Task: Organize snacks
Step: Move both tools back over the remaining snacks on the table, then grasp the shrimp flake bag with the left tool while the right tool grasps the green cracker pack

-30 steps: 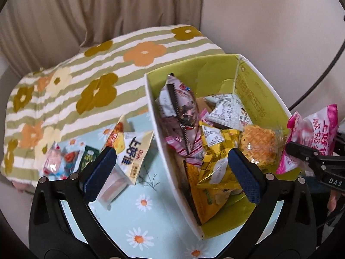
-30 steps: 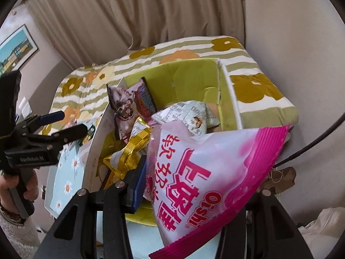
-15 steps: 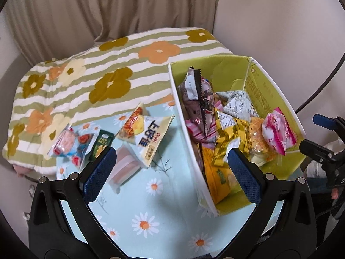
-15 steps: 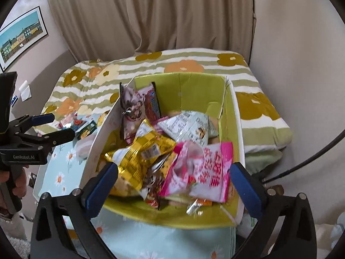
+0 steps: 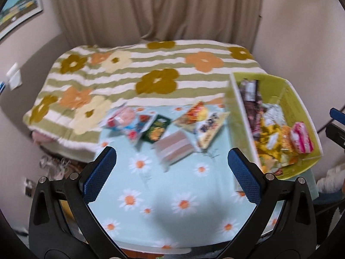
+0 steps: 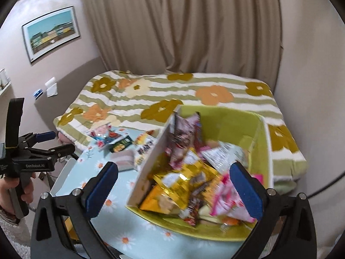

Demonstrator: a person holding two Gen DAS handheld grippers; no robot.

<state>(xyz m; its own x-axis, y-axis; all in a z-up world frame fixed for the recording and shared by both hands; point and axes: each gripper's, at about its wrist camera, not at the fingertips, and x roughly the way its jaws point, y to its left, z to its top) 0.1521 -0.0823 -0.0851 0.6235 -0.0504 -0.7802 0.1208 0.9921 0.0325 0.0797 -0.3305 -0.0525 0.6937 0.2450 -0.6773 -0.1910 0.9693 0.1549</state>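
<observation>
Both grippers have pulled back from the box: the left gripper (image 5: 172,161) and right gripper (image 6: 173,180) gape wide and empty, and the pink bag (image 6: 228,196) released earlier lies crumpled in the box's near corner. Loose foil packets (image 5: 172,127) lie flat on the daisy-print counter (image 5: 163,194), just left of the green cardboard box (image 6: 258,149), long sides mostly running toward the striped floral bed (image 5: 133,69) behind.

Lit softly and evenly, with no hard shadows or glare. Smeared by motion blur in both views, worst over the snack packets (image 5: 172,127) and the green box (image 6: 257,142). Bent strongly by the fisheye at the edges, with black vignette in the corners. Sharpest on the blue pads (image 5: 99,177).
</observation>
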